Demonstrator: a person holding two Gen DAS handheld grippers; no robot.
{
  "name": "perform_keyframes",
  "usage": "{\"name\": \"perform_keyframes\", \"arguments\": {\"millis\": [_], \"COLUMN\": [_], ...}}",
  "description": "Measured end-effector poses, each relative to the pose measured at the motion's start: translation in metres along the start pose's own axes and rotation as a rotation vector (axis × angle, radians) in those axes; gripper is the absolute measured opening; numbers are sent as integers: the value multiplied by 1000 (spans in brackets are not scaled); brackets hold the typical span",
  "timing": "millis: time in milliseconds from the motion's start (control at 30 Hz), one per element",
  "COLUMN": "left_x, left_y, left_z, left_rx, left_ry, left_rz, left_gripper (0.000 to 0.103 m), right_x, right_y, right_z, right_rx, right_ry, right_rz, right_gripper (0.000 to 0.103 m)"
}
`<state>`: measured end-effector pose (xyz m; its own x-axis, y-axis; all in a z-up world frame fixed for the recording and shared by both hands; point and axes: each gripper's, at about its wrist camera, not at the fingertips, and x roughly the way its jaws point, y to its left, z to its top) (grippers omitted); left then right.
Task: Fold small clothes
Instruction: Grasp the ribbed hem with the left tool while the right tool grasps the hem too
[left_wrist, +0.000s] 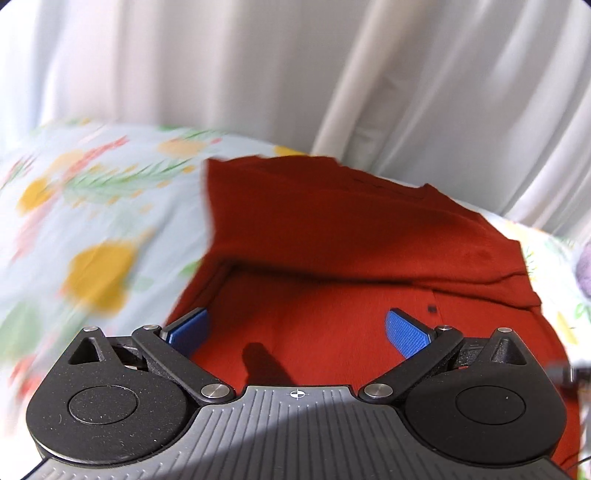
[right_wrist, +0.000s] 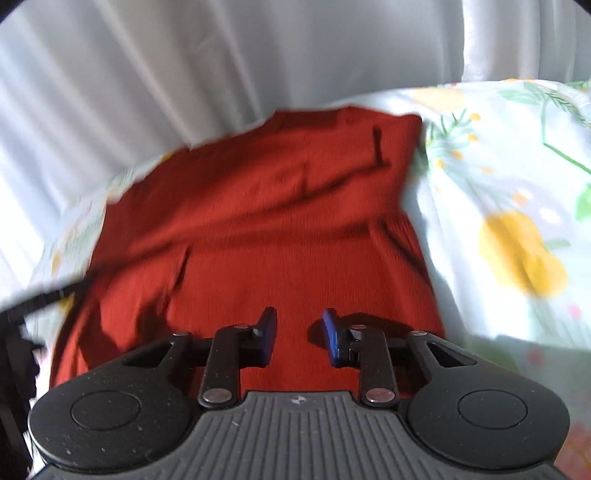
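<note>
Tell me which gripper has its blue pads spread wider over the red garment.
The left gripper: its pads stand far apart. The right gripper shows only a narrow gap above the red garment.

This looks like a home, most likely a bedroom. The soft surface is a bed under a pale sheet (left_wrist: 103, 229) printed with yellow fruit, green leaves and pink flowers, the kind used as household bedding. Behind it a white curtain (left_wrist: 258, 74) hangs in long folds with daylight coming through. A red garment (right_wrist: 258, 221) lies spread on the sheet, an ordinary piece of home laundry.
</note>
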<state>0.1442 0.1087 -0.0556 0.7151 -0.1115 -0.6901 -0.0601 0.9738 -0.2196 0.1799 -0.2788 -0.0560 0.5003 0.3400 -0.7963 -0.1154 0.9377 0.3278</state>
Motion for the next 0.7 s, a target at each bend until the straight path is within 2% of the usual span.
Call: {"name": "perform_keyframes", "arguments": {"millis": [100,167,267,367,500,600,700], "left_x": [-37,-51,-63,-70,-77,-77,-81], "left_y": [26,42,61,70,74,77,83], "left_z": [-24,-37,-55,-68,-80,-87,-93], "left_rx": [-72,-124,-211,-269,-293,-307,-325], "left_ry": [26,69,149,185,201,212,210], "left_rz": [11,28,35,1,-52,-22,-32], "left_gripper": [103,103,103,103,99,86,75], "right_x": [-42,-65,-83,-83,-83,-80,-79], "right_y": [-10,-19,-32,-43,-41,-41,-39], "right_z": [-45,-72,-95,-106,-116,-118,-119], "right_rx": [-19,14,84,152,166,195,190], "right_ry": [51,59,39,57,62,68,78], "right_rz": [-3,20,20,37,71,96,88], "right_gripper": [35,46,50,50,50,44,33]}}
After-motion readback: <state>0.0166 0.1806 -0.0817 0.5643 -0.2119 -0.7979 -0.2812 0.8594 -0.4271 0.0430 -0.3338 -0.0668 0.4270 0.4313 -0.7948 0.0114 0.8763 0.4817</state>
